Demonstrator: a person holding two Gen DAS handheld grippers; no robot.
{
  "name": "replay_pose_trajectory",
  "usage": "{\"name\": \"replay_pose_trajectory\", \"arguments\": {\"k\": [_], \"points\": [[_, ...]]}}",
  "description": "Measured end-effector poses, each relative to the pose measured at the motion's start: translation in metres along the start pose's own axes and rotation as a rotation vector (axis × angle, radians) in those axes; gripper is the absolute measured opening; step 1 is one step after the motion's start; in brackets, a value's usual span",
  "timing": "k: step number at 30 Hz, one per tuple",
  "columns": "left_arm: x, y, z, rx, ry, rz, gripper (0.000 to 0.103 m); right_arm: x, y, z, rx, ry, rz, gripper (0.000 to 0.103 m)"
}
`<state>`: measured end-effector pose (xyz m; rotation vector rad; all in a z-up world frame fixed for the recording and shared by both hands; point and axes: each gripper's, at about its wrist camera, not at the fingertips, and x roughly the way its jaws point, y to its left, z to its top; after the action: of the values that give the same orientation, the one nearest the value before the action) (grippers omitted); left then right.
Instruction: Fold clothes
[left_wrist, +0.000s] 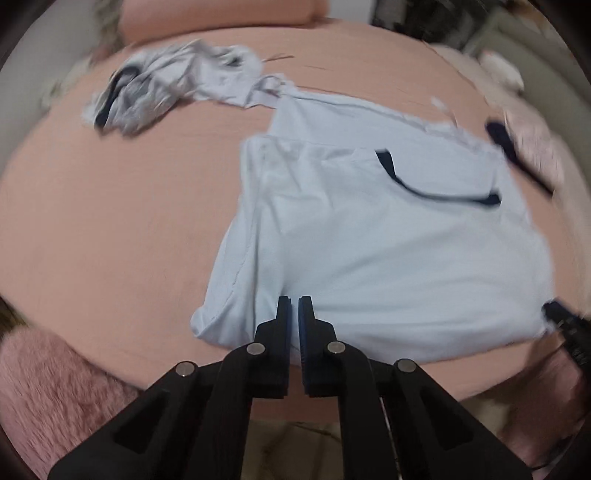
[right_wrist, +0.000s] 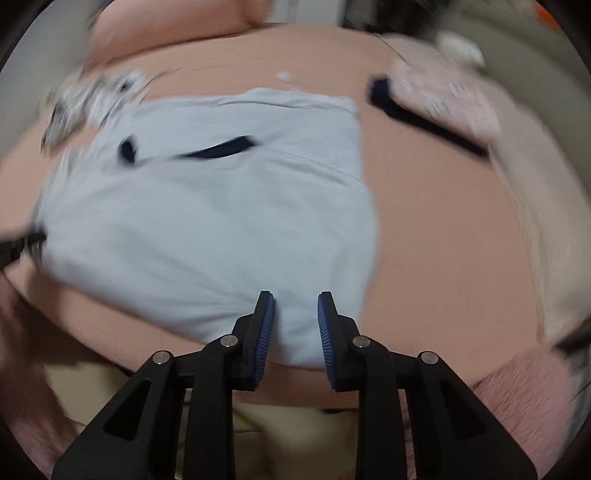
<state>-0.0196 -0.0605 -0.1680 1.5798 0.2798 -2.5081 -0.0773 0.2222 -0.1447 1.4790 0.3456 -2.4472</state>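
The left gripper's fingers are clenched almost together, a thin slit between the blue pads, over the near edge of a pale blue shirt; whether cloth is pinched in that slit cannot be told from the left wrist view. The right gripper's fingers stand partly apart, released, with the shirt's near hem lying between and below them, the pads not pressing on it.

The shirt lies spread on a bed with a salmon-pink sheet, partly folded: a flap lies over its far part, and a dark navy neckline trim shows there. Its left edge is doubled over in a loose roll near the left gripper. The right gripper's tip appears in the left wrist view at the shirt's near right corner, blurred.

Beyond the shirt, on the far left of the bed, sits a crumpled grey and white garment with dark trim, just touching the shirt's far corner. To the far right lies a pinkish patterned cloth with a dark navy strip along its near edge, apart from the shirt. A pink pillow lies at the head of the bed. A fluffy pink fabric hangs at the bed's near edge. Both views are motion-blurred.
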Motion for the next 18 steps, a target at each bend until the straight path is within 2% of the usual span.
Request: {"name": "replay_pose_trajectory", "arguments": {"k": [2,3,4,5,6,9,11,12,13,15,18], "points": [[-0.010,0.001,0.000,-0.007,-0.022,0.043,0.011,-0.001,-0.005,0.005,-0.019,0.004,-0.119,0.023],[-0.016,0.007,0.000,-0.026,-0.037,0.038,0.015,-0.002,-0.007,0.007,-0.032,0.000,-0.174,0.023],[-0.021,0.014,0.001,-0.046,-0.047,0.023,0.020,-0.004,-0.010,0.008,-0.028,-0.003,-0.175,0.024],[-0.024,0.022,0.003,-0.068,-0.053,-0.003,0.038,-0.006,-0.014,0.008,-0.019,-0.006,-0.163,0.024],[-0.024,0.028,0.003,-0.083,-0.051,-0.020,0.045,-0.010,-0.019,0.008,0.012,-0.011,-0.103,0.024],[-0.011,0.040,0.003,-0.114,-0.014,-0.057,0.045,-0.018,-0.017,0.011,0.051,-0.056,0.066,0.025],[0.008,0.047,-0.002,-0.168,0.032,-0.081,0.048,-0.008,-0.005,0.012,0.032,-0.034,0.118,0.026],[0.013,0.051,-0.006,-0.197,0.046,-0.086,0.059,0.003,-0.002,0.010,0.029,0.009,0.109,0.025],[0.016,0.056,-0.011,-0.229,0.052,-0.091,0.062,0.014,-0.001,0.006,0.029,0.045,0.073,0.024],[0.009,0.065,-0.015,-0.268,0.028,-0.087,0.063,0.012,-0.006,0.001,0.030,0.030,0.012,0.024],[-0.012,0.072,-0.015,-0.293,-0.083,-0.024,0.058,-0.004,-0.025,0.001,0.077,-0.043,-0.101,0.024]]}}
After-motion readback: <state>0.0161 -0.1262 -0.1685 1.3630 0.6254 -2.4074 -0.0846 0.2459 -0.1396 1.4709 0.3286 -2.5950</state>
